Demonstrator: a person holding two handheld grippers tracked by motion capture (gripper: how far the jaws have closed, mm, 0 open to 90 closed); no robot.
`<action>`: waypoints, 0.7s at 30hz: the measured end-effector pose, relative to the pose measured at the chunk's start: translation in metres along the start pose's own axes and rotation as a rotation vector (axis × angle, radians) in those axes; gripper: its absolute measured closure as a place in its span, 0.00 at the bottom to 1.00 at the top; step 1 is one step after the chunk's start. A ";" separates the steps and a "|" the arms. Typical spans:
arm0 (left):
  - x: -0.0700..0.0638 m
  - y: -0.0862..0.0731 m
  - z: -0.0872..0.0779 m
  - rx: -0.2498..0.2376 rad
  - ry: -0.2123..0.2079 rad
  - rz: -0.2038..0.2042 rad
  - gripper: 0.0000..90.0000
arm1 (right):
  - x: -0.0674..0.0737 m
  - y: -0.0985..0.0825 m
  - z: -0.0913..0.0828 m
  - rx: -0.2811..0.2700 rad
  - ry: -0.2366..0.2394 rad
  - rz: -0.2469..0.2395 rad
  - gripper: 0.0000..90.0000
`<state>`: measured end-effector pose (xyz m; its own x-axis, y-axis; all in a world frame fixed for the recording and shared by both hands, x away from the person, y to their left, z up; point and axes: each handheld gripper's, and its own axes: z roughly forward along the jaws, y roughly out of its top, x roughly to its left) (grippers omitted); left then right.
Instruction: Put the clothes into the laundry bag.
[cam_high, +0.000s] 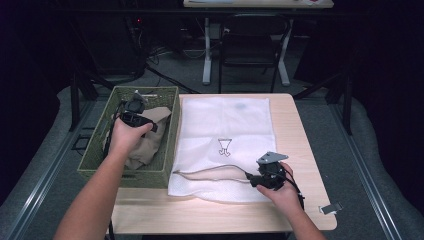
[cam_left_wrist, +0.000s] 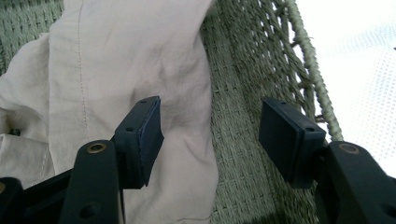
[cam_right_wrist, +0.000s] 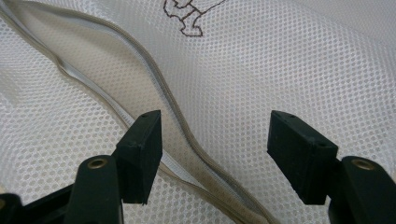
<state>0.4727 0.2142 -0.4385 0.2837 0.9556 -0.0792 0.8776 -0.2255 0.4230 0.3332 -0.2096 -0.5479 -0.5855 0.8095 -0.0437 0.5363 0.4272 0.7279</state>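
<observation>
Your left tool hangs inside the green woven basket with its jaws apart and nothing pinched between them; in the left gripper view one pad sits in front of the beige garment and the other in front of the basket's inner wall. The garment lies crumpled in the basket, bunched toward the wall nearest the white mesh laundry bag. Expect it to be light, limp and a little slick, so it will drape and trail when lifted. Take it where the cloth is folded thick, near the raised ridge against that basket wall, rather than by a single thin edge that could slip out. Your right tool rests on the bag, just beside the basket on the bench, jaws likewise parted and clamping nothing, straddling the unzipped opening. The mesh is soft and floppy too; judge the zipper tape the firmest place to pinch if you mean to hold the mouth open.
</observation>
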 end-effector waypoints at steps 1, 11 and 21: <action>0.001 0.001 0.001 0.000 -0.001 -0.005 0.44 | 0.000 0.000 0.000 0.000 0.001 -0.001 0.39; 0.006 0.004 0.007 -0.007 0.009 -0.051 0.41 | 0.000 0.000 0.000 0.000 0.001 0.000 0.39; 0.015 0.011 0.009 0.002 0.039 -0.081 0.40 | 0.000 0.000 0.000 0.002 0.002 -0.001 0.39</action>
<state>0.4899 0.2248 -0.4436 0.1967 0.9774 -0.0781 0.8980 -0.1476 0.4145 0.3336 -0.2095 -0.5481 -0.5872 0.8083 -0.0434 0.5367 0.4289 0.7267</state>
